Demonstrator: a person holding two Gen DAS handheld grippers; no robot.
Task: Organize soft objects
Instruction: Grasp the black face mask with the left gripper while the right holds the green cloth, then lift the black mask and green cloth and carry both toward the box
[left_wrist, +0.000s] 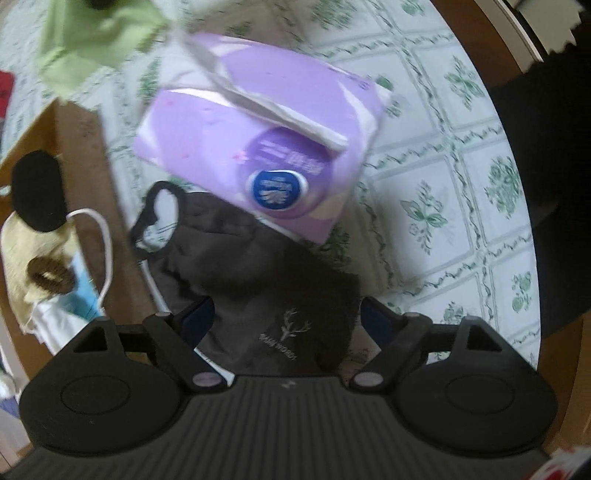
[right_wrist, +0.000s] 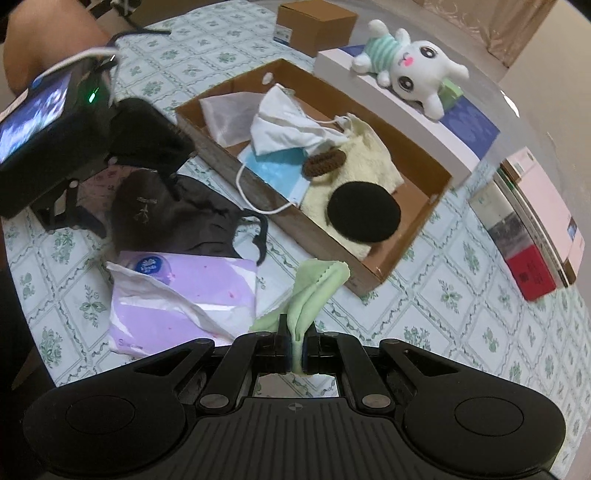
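My left gripper (left_wrist: 286, 314) points straight down with its jaws wide open over a black face mask (left_wrist: 258, 280) on the patterned tablecloth; the blue pads flank the mask without pressing it. A purple tissue pack (left_wrist: 258, 147) lies just beyond the mask. My right gripper (right_wrist: 296, 354) is shut on a light green cloth (right_wrist: 317, 291), which hangs above the table beside the open cardboard box (right_wrist: 417, 236). The box holds a white pouch (right_wrist: 284, 125), a blue mask (right_wrist: 280, 170), a brown scrunchie (right_wrist: 324, 160), a cream towel (right_wrist: 369, 162) and a black round pad (right_wrist: 364, 218).
A white plush rabbit (right_wrist: 413, 70) lies on a white flat box (right_wrist: 388, 103) behind the cardboard box. A small brown carton (right_wrist: 314, 26) stands at the back. Stacked books and boxes (right_wrist: 532, 229) sit at the right. The round table's wooden edge (left_wrist: 476, 40) curves at the right.
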